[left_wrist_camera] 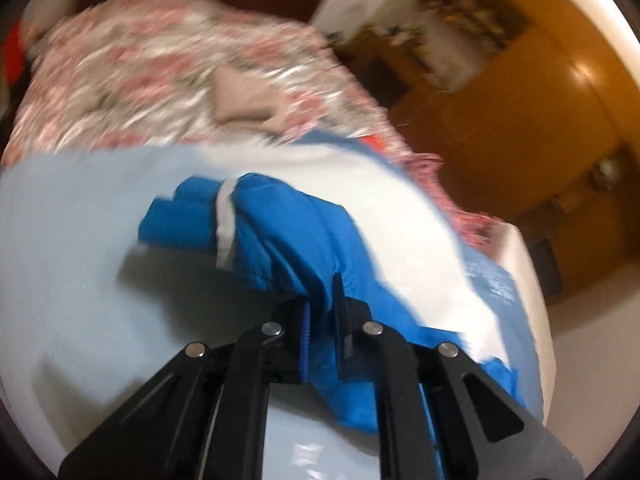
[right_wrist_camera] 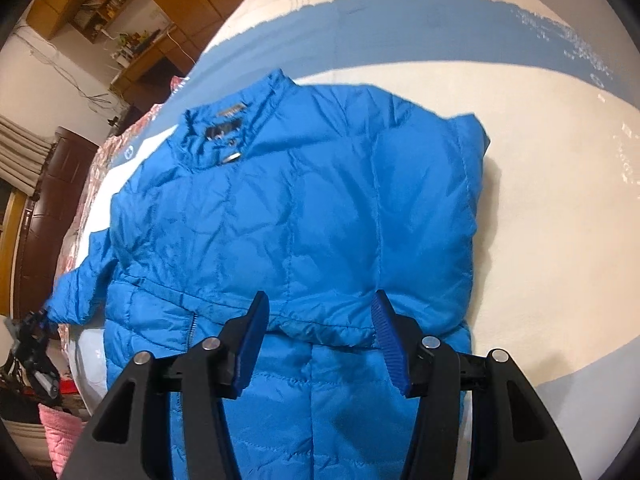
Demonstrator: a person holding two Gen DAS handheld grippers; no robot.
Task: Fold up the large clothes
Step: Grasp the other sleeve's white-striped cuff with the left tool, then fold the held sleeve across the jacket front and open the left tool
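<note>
A bright blue puffy jacket (right_wrist_camera: 304,208) lies spread on the bed, collar (right_wrist_camera: 216,140) at the far end. My right gripper (right_wrist_camera: 322,340) hovers open just over its waist seam, a blue pad on each side of a ridge of fabric without pressing on it. In the left wrist view, which is blurred, my left gripper (left_wrist_camera: 322,304) is shut on the jacket's sleeve (left_wrist_camera: 280,232), and the sleeve hangs lifted above the sheet. In the right wrist view that sleeve (right_wrist_camera: 80,284) stretches out to the left of the jacket.
The bed has a white and pale blue sheet (right_wrist_camera: 540,200). A pink floral quilt (left_wrist_camera: 160,80) with a beige folded cloth (left_wrist_camera: 240,100) covers the far half. Wooden cabinets (left_wrist_camera: 520,120) stand beyond the bed edge. A pink basket (right_wrist_camera: 60,432) sits on the floor at the left.
</note>
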